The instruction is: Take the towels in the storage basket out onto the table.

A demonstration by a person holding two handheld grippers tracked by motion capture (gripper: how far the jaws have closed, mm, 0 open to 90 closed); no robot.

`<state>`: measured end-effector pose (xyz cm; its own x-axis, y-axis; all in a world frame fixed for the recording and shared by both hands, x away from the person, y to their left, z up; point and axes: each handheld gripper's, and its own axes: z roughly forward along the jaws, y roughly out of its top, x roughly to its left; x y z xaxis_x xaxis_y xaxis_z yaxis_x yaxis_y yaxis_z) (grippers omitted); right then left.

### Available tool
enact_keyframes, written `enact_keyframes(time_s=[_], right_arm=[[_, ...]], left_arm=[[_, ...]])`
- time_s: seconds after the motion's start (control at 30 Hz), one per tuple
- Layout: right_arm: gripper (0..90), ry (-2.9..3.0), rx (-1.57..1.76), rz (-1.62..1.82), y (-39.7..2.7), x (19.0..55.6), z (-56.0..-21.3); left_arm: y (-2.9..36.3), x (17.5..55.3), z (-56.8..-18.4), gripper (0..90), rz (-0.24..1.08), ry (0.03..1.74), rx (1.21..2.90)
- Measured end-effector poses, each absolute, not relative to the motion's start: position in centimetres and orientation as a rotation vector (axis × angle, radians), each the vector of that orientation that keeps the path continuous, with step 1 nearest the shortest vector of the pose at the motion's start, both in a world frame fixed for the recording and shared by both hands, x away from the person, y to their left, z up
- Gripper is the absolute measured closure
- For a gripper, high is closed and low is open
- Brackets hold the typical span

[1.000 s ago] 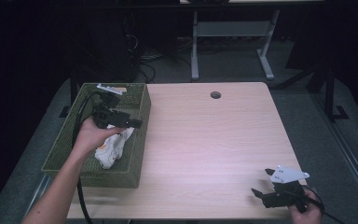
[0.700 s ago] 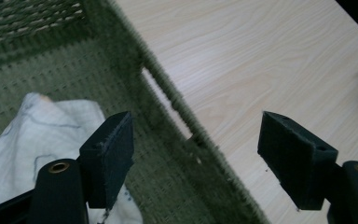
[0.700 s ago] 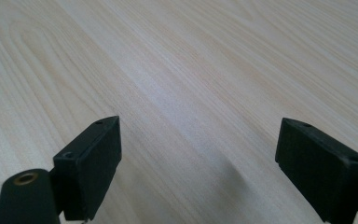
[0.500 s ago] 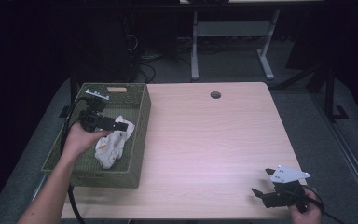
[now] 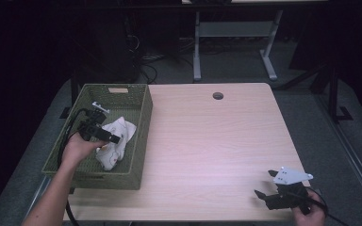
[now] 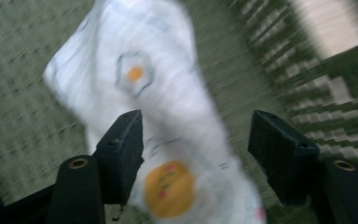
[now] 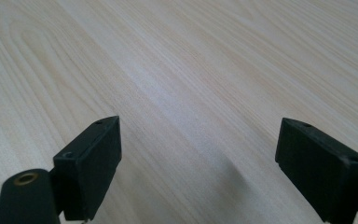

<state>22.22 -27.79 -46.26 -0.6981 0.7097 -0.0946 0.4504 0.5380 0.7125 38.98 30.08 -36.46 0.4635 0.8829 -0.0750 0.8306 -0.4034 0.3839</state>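
Observation:
A white cloth [image 5: 115, 143] printed with small orange and blue motifs lies crumpled inside the green woven basket [image 5: 118, 89] at the table's left. My left gripper [image 5: 111, 137] is inside the basket, just left of the cloth and above it. In the left gripper view the cloth [image 6: 158, 102] lies beyond and below the open left gripper [image 6: 196, 140], and nothing is held. At the table's front right corner my right gripper [image 5: 266, 184] rests low over the wood. In the right gripper view this gripper [image 7: 200, 163] is open wide over bare tabletop.
The light wooden table [image 5: 207, 141] has a round cable hole [image 5: 218, 96] near its far edge. The basket's tall right wall [image 5: 141, 141] stands between the cloth and the tabletop. Dark floor, cables and a metal desk frame [image 5: 235, 33] lie beyond the table.
My left gripper has drawn back toward the person and to the left inside the basket, leaving the cloth lying there. The right gripper has stayed put.

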Motion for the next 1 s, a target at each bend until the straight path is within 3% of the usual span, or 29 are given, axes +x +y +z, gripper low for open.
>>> enact_keyframes(time_s=[0.23, 0.4, 0.7, 1.0], right_arm=[[14.0, 2.409, 0.935, 0.948, -27.8, 22.3, -46.3], [14.0, 2.417, 0.912, 0.931, -27.9, 22.3, -46.3], [14.0, 2.413, 0.94, 0.945, -27.7, 22.3, -46.3], [14.0, 2.419, 0.912, 0.927, -27.9, 22.3, -46.2]], left_arm=[[30.0, 39.2, -38.1, 42.8, 0.141, 1.477, 2.426], [29.8, 39.4, -38.9, 42.3, 0.161, 1.52, 2.466], [29.6, 39.7, -39.9, 60.3, 0.175, 1.527, 2.556], [29.6, 39.8, -40.6, 63.8, 0.178, 1.519, 2.602]])
